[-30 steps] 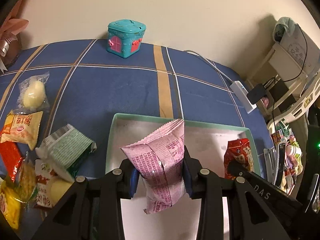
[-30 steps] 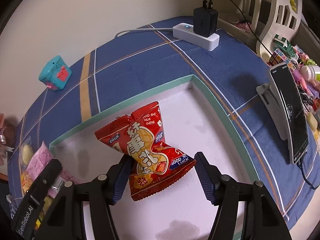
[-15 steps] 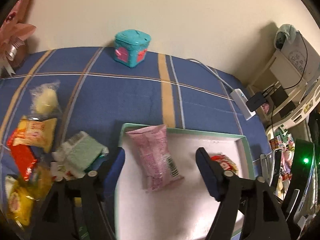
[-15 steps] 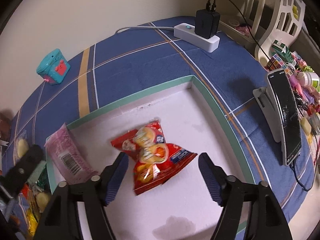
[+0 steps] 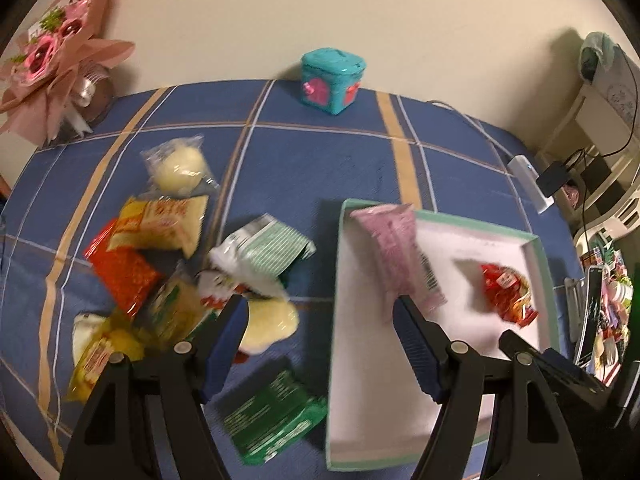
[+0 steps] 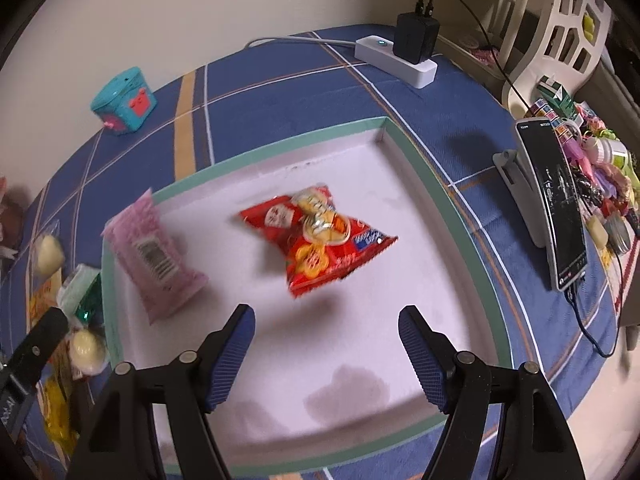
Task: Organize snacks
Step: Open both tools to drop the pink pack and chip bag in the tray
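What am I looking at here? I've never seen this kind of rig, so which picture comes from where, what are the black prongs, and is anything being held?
There is no robot arm: a person holds a two-finger gripper in each hand, and each has a fisheye camera looking along its fingers. The black prongs with blue pads are those fingers.

One picture is from the left gripper, the other from the right gripper. Both are open and hold nothing.

Below is a blue checked cloth with a shallow white tray edged in green. In the tray lie a pink snack packet and a red snack packet. A heap of loose snacks lies beside the tray, still unsorted. A teal toy box stands by the wall, and a power strip lies on the cloth.
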Available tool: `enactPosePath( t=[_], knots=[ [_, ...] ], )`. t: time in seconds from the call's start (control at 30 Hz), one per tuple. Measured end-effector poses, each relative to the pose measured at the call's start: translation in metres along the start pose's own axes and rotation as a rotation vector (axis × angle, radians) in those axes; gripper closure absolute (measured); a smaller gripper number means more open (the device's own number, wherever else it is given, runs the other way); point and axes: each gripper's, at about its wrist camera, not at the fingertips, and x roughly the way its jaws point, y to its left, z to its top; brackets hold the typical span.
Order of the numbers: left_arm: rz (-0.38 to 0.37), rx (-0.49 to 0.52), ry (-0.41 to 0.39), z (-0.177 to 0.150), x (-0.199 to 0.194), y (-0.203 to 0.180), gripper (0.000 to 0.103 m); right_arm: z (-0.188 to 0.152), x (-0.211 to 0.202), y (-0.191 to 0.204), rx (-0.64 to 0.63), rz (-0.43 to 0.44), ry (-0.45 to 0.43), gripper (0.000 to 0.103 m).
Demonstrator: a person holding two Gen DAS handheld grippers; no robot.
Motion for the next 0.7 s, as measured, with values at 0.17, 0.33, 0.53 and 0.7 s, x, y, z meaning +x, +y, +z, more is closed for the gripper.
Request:
enactPosePath(
  t=[0.17, 0.33, 0.53, 0.7],
  knots=[
    [0.032, -0.023, 0.022, -0.014, -0.004, 0.014, 0.013, -0.016, -0.011, 0.008, -0.025, 0.002, -0.007, 0.021],
    [0.063, -0.059, 0.061, -0.029, -0.007, 0.031, 0.013, -0.031, -0.020, 0.019, -0.072, -0.007, -0.012, 0.019],
    [0.129, -0.122, 0.113, -0.044, -0.008, 0.057, 0.006, -0.050, -0.028, 0.031, -0.122, -0.014, -0.014, 0.015],
    [0.179, -0.159, 0.136, -0.057, -0.015, 0.077, 0.005, -0.067, -0.031, 0.041, -0.158, -0.032, -0.012, 0.000]
  ],
)
